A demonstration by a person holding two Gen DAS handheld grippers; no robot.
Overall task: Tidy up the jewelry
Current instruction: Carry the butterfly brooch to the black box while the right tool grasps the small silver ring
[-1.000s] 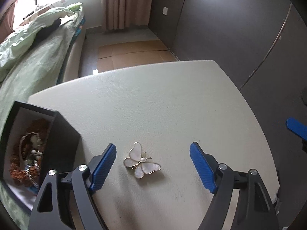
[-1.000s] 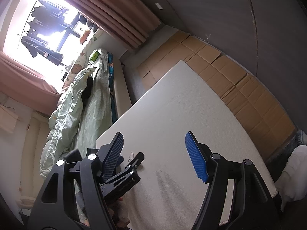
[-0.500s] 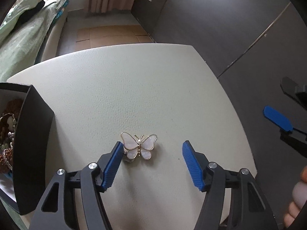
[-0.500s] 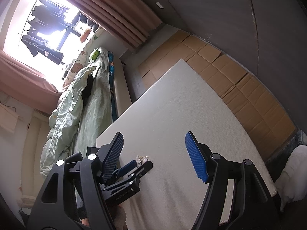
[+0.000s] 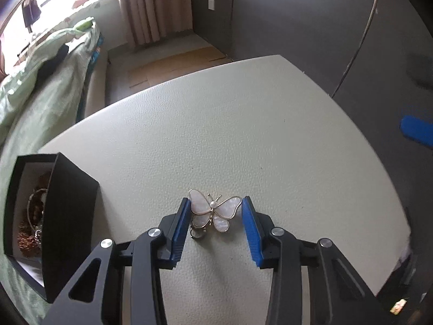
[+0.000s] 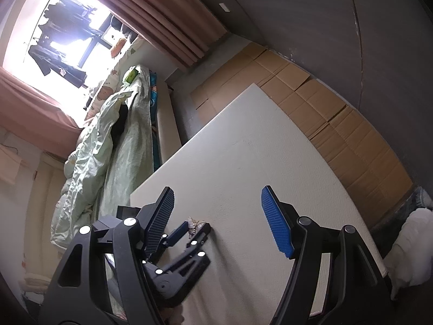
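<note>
A pearly white butterfly brooch (image 5: 213,212) with a gold rim sits between my left gripper's blue pads. My left gripper (image 5: 216,216) is shut on it, just above the cream table (image 5: 230,135). The brooch also shows in the right wrist view (image 6: 195,223), held by the left gripper (image 6: 189,230). An open black jewelry box (image 5: 51,211) with beaded jewelry inside stands at the left table edge. My right gripper (image 6: 216,214) is open and empty, raised above the table to the right of the left one.
A bed with a green quilt (image 6: 108,135) lies left of the table. Flattened cardboard (image 6: 324,108) covers the floor beyond the table. Dark walls (image 5: 297,13) stand behind and to the right. A white cloth (image 6: 411,243) lies off the table's right edge.
My left gripper's jaws have closed from wide open onto the butterfly brooch. The left camera has tilted and shifted. My right gripper has stayed still and open.
</note>
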